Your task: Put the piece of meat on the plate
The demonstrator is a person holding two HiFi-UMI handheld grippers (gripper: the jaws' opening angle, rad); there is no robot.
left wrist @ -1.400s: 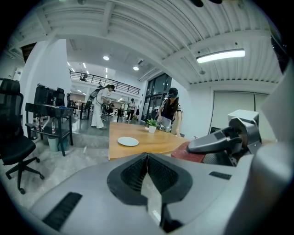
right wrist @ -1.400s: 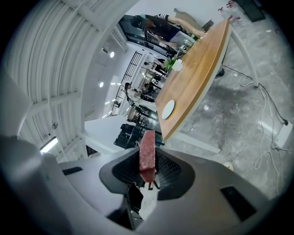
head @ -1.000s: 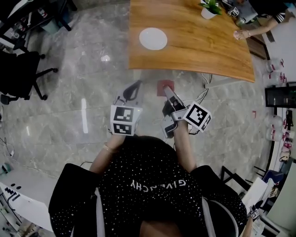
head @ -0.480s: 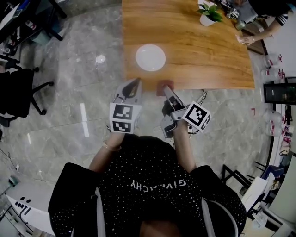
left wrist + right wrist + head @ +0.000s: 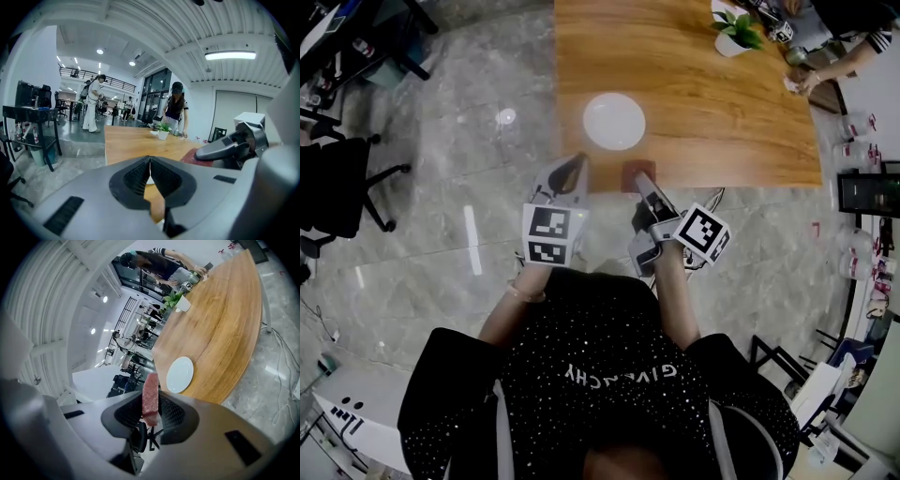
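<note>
A reddish slab of meat [image 5: 150, 397] stands on edge between the jaws of my right gripper [image 5: 151, 414], which is shut on it. In the head view the meat [image 5: 631, 175] hangs at the near edge of the wooden table [image 5: 722, 112]. The empty white plate [image 5: 614, 121] lies on the table a little beyond both grippers, and shows past the meat as a plate [image 5: 180, 374] in the right gripper view. My left gripper [image 5: 575, 165] is level with the right one, to its left, its jaws shut on nothing.
A potted plant [image 5: 733, 30] stands at the table's far right, where another person's hand [image 5: 797, 82] rests. A black office chair [image 5: 337, 187] is on the marble floor to the left. Cables [image 5: 712, 197] trail under the table's right end.
The table and plate have come nearer in the head view. Both grippers, before over the floor, now reach the table's near edge, with the meat still held in the right one.
</note>
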